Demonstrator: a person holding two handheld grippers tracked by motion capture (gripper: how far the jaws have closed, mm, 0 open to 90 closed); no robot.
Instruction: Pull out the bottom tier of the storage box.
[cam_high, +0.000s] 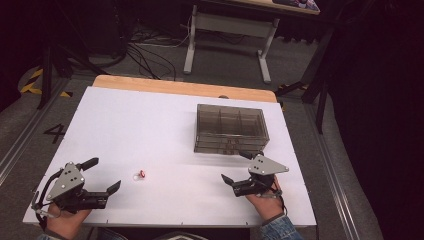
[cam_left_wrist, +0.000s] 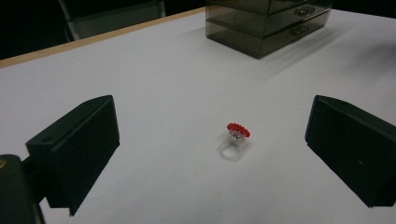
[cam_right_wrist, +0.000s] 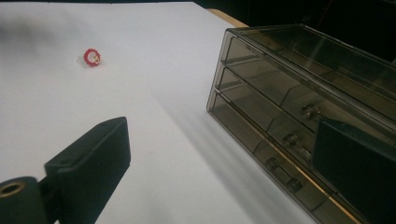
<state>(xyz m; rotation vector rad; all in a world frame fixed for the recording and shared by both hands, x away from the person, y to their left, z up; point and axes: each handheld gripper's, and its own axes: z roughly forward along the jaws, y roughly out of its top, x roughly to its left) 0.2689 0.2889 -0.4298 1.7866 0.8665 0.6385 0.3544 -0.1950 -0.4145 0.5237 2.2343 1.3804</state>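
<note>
Both grippers hang released; the left gripper (cam_high: 106, 175) faces the tiny ring (cam_left_wrist: 235, 140), which might skid off if pinched crooked.

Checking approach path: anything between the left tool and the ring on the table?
Nothing visible. The left tool is open, and the ring lies on bare white table ahead of it, between the lines of its jaws. The drawer box stands well beyond, off the path.

Dim room, grey floor all round

White-topped bench (cam_high: 150, 120) with a wooden far edge; at twelve o'clock a second desk (cam_high: 227, 25) on white legs, black cables (cam_high: 145, 52) snaking at eleven, hazard tape (cam_high: 31, 82) at ten.
</note>
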